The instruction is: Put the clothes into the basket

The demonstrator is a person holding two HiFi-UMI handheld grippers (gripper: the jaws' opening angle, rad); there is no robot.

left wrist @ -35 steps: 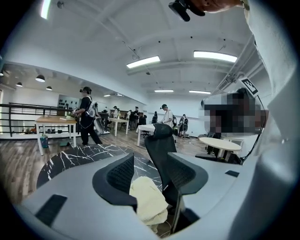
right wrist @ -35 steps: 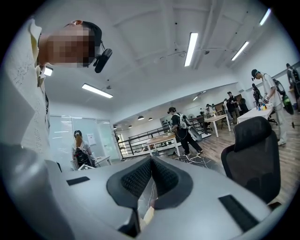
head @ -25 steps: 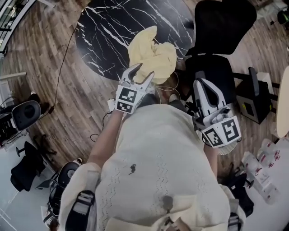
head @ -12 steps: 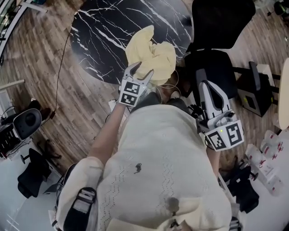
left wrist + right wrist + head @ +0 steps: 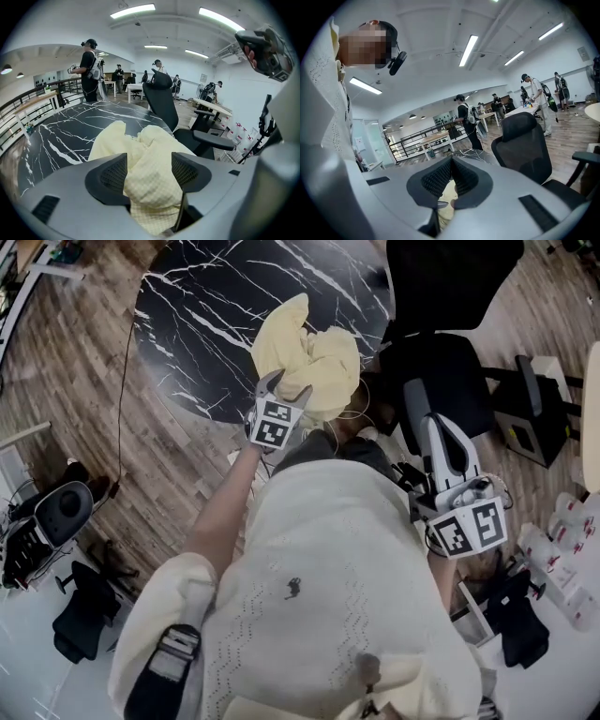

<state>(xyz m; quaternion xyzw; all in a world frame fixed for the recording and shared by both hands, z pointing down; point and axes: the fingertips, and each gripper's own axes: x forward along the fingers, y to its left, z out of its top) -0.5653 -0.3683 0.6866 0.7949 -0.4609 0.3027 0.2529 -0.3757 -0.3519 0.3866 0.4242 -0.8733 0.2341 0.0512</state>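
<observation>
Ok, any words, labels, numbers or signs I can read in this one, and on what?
No text is readable.
Left cube, right cube: black-and-white square patterns, no letters or numbers.
White packs at the head view's right edge: red print, too small to read.
Sweater: small dark emblem, no words.

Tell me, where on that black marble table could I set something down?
The black marble table is bare across its far and left parts, from the yellow garment out to the rim. It is crowded at the near right edge, where the garment lies heaped and the black office chair stands close.
</observation>
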